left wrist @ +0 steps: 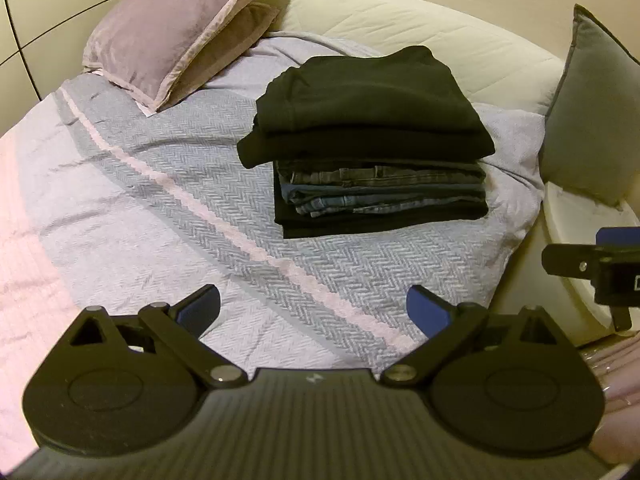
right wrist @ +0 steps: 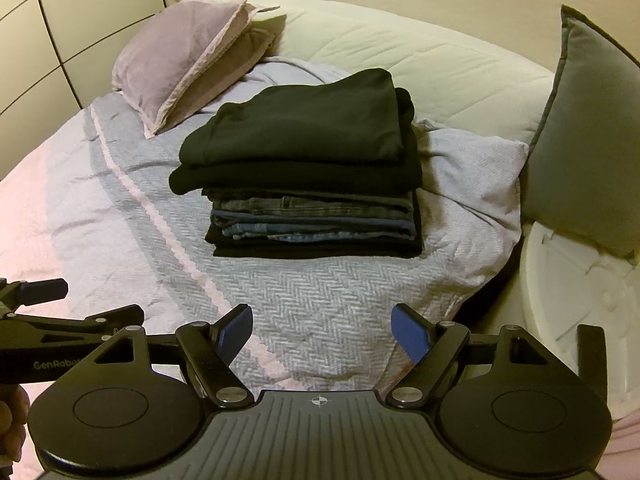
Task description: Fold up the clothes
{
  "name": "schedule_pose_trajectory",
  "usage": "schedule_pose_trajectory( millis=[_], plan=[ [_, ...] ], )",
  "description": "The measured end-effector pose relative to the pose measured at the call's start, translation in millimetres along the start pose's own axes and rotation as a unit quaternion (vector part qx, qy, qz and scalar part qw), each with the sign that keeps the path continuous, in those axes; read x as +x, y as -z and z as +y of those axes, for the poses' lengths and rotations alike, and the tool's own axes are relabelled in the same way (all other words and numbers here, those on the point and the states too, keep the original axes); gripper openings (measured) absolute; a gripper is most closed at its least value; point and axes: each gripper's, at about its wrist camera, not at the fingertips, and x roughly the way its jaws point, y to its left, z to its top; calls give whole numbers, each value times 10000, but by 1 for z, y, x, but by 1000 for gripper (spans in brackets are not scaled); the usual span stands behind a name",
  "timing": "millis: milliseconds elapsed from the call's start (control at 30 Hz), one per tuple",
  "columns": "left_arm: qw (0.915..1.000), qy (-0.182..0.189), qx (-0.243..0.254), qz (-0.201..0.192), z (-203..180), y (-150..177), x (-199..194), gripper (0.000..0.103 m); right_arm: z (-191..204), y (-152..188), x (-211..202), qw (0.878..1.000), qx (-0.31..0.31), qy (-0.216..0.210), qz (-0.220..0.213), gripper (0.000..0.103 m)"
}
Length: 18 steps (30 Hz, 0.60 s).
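A neat stack of folded clothes (left wrist: 372,144) (right wrist: 304,168) rests on the lilac herringbone bedspread (left wrist: 168,184) (right wrist: 320,304): black tops above, several folded jeans in the middle, a black garment at the bottom. My left gripper (left wrist: 314,312) hovers open over the bedspread, short of the stack, nothing between its blue pads. My right gripper (right wrist: 322,334) is open too, a little in front of the stack and holding nothing. Each gripper shows at the edge of the other's view: the right one (left wrist: 592,268), the left one (right wrist: 44,308).
Two mauve pillows (left wrist: 168,36) (right wrist: 188,56) lean at the head of the bed. A cream quilted duvet (left wrist: 400,20) lies behind the stack. A grey cushion (left wrist: 592,120) (right wrist: 588,140) stands at the right above a white plastic object (right wrist: 572,312). Cupboard panels (right wrist: 60,20) line the left wall.
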Motion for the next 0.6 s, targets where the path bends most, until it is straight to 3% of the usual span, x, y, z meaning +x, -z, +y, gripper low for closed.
schedule_pose_trajectory(
  millis=[600],
  plan=[
    [9993,-250,-199,183,-17,-41,48,99,-31,-38,47,9998,-104,-94,127,79]
  ],
)
